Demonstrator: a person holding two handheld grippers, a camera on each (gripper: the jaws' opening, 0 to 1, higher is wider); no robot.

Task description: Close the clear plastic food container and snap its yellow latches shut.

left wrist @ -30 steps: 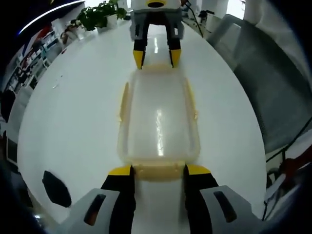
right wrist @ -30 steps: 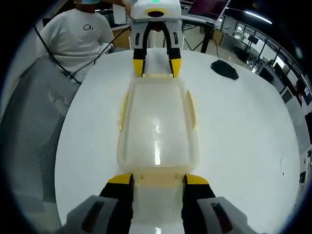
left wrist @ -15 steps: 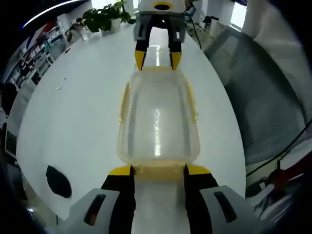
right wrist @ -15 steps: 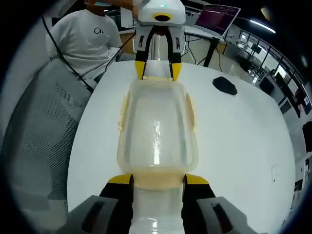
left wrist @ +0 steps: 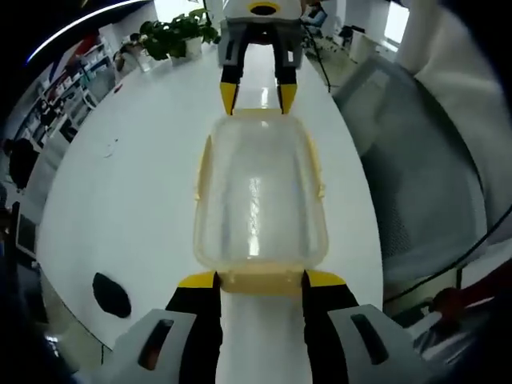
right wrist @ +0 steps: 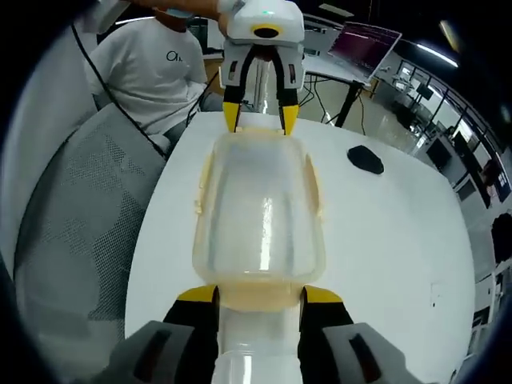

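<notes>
Looks like an open-plan office: a laptop [right wrist: 364,48] is glowing on a desk, mesh chair [right wrist: 76,208] sitting by the white table [right wrist: 400,232], potted plant [left wrist: 172,36] growing nearby.

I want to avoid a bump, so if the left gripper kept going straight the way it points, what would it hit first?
The left gripper already sits at the near yellow end latch of the clear container, so it would meet that first. Beyond it, the right gripper faces it from the far end.

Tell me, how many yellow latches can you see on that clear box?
4. One at each short end of the container: near latch, far latch. One on each long side: left latch, right latch.
</notes>
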